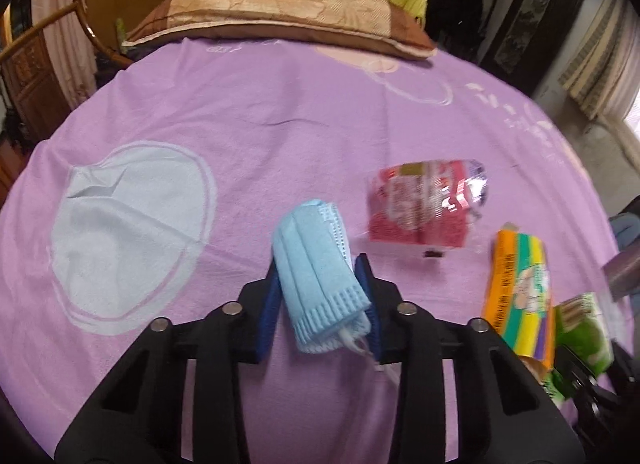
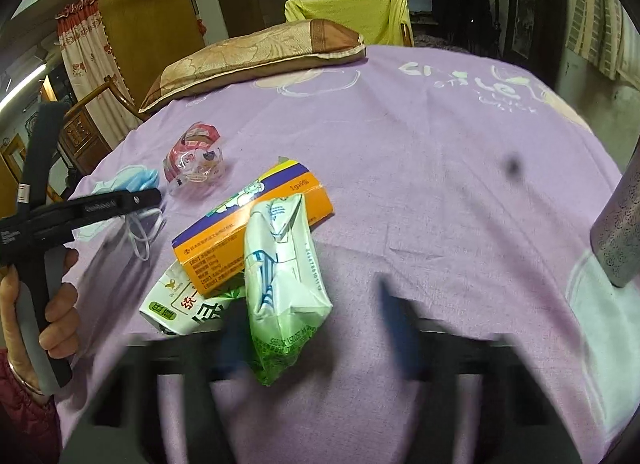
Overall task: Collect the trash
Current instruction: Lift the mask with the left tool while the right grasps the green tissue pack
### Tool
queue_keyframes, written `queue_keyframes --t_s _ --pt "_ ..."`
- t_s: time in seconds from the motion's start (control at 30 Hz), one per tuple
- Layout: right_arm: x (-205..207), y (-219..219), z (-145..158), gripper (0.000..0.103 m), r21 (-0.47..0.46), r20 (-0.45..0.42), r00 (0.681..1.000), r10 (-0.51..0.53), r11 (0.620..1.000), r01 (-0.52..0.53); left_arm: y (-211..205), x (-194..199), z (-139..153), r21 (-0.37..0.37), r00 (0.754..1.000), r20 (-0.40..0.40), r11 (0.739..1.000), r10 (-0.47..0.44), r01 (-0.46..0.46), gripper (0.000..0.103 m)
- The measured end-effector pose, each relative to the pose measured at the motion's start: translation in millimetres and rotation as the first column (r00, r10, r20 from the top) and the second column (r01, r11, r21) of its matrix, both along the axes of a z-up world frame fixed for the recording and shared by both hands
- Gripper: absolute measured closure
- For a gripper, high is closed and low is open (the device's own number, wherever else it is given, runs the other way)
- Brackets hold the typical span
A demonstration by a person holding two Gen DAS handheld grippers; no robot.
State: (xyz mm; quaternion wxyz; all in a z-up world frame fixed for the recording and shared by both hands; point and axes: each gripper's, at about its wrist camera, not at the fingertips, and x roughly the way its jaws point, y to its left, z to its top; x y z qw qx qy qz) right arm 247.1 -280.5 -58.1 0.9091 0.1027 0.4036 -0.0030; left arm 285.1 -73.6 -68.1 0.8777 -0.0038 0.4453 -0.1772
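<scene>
I am working in a home bedroom: a bed under a purple printed sheet (image 1: 280, 111) with a brown and gold pillow (image 1: 280, 11) at its head. Around it I see a carved wooden chair (image 1: 32, 75), floral curtains (image 2: 88, 47) and a wooden wardrobe (image 2: 152, 15).

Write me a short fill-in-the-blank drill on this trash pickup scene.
1. The left gripper has its fingers closed on a light blue ____.
2. The bedsheet is ____ in colour.
3. The green-and-white packet lies partly on top of the ____ box.
4. At the far end of the bed lies a ____.

Missing words: face mask; purple; orange; pillow
</scene>
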Motion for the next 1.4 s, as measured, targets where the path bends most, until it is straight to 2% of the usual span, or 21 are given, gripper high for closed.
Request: queue_keyframes --t_s 0.13,0.33,0.67,0.87,1.0,1.17,1.4 --pt "-9 -7 12 0.084 0.066 0.035 0.999 -0.002 0.998 0.0 0 -12 20 -0.049 0.997 0.077 0.998 -0.03 0.034 0.069" --pt "-34 -4 45 0.085 0.016 0.189 0.982 -0.013 1.0 0.01 1 -30 37 -0.057 0.987 0.156 0.997 -0.045 0.055 0.069" --pt "-58 -6 75 0.087 0.028 0.328 0.945 0.009 0.999 -0.019 7 -47 46 -0.05 0.972 0.232 0.998 -0.032 0.045 0.069" --pt "-57 0 74 0.087 0.006 0.307 0.951 0.027 1.0 -0.031 8 -63 40 0.005 0.972 0.234 1.0 -0.027 0.026 0.069" --pt "-51 3 68 0.087 0.017 0.259 0.965 0.034 0.999 -0.039 16 -84 41 -0.001 0.974 0.224 1.0 -0.027 0.028 0.069" --pt "-56 7 67 0.087 0.014 0.262 0.964 0.047 0.999 -0.052 32 -120 57 -0.002 0.965 0.261 1.0 -0.014 0.015 0.069" --pt "-65 15 66 0.087 0.081 0.252 0.965 0.07 0.992 -0.094 61 -162 84 -0.021 0.952 0.305 1.0 0.026 -0.02 0.069"
